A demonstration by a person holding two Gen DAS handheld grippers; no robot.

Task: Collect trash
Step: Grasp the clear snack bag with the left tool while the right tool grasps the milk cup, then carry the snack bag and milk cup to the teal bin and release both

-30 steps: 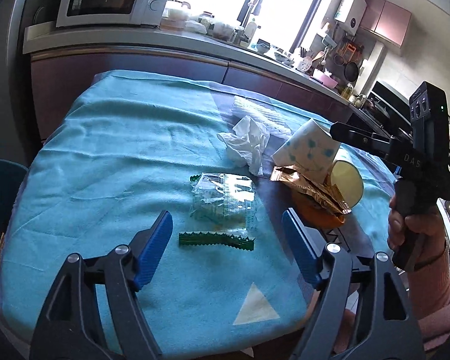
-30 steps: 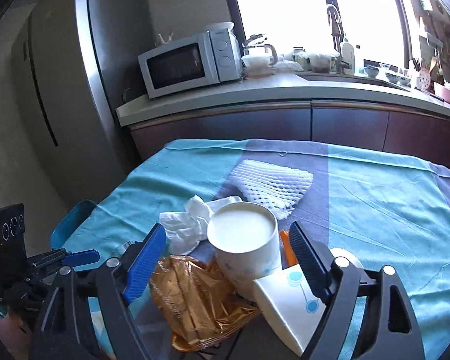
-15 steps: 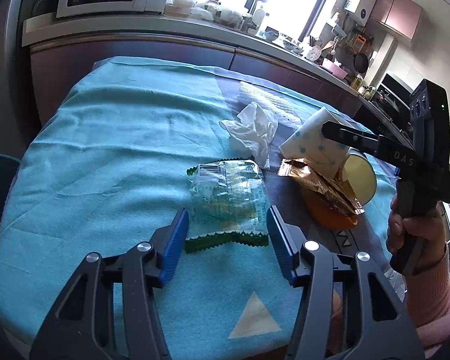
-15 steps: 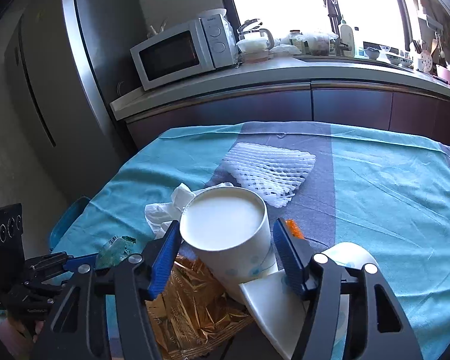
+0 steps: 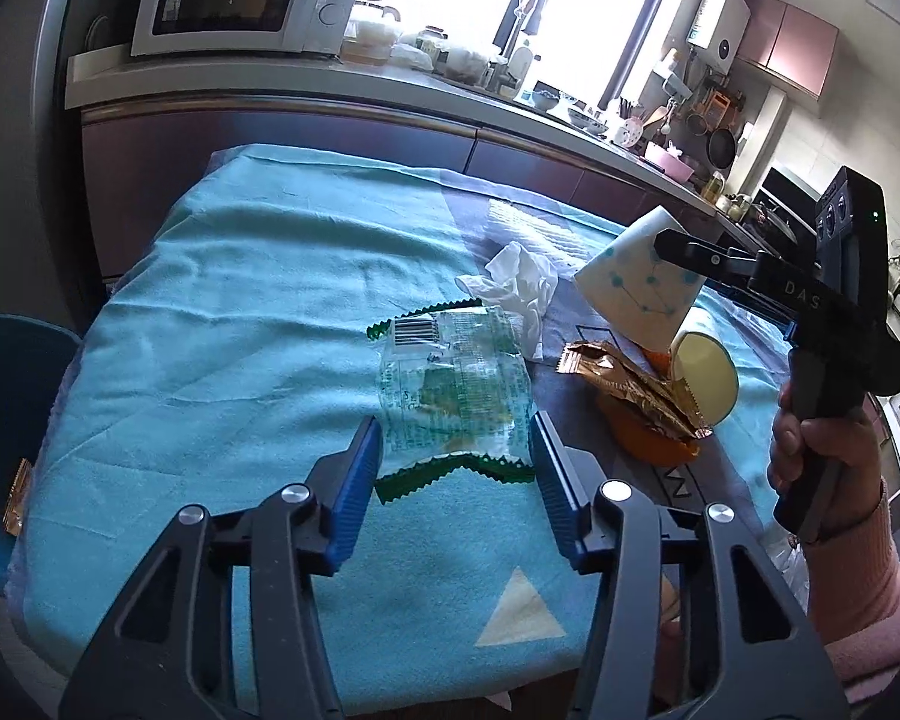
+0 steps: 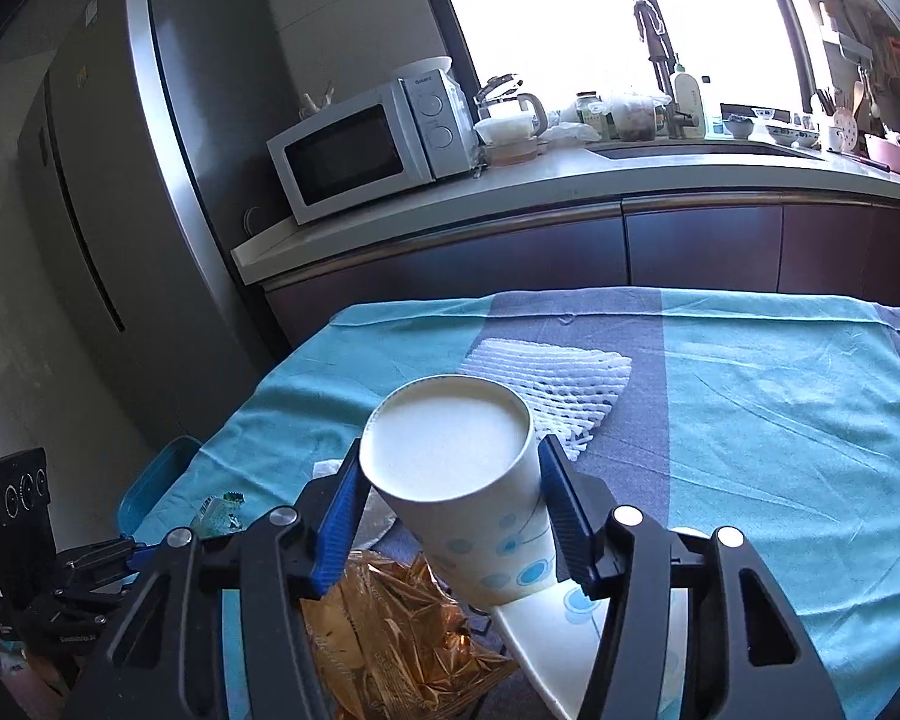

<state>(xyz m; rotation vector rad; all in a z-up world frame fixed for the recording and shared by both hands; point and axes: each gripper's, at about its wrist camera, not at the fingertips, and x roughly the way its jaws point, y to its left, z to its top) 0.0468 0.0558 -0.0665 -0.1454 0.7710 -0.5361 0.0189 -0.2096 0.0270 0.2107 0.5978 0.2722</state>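
Over the last second your right gripper point(image 6: 450, 516) has closed from straddling the cup point(image 6: 456, 480) to clamping it, fingers pressed on both sides of its wall, and the cup now looks lifted and tilted off the pile; that piece seems secured and ready to carry to wherever you collect the trash, which the pictures do not show. Your left gripper point(image 5: 455, 461) has moved forward and narrowed, so its fingers now sit apart on either side of the green wrapper's point(image 5: 453, 387) near edge, not yet pinching it; closing there looks like your next move. Counted on the blue cloth point(image 5: 240, 312): 1 green wrapper lying flat, 1 crumpled tissue point(image 5: 519, 291) just beyond it, 1 gold wrapper point(image 5: 627, 387) resting on 1 orange piece point(image 5: 648, 450), 1 foam net point(image 6: 555, 381) farther back, and 2 cups, the held one plus 1 second cup point(image 5: 705, 375) lying on its side by the gold wrapper.
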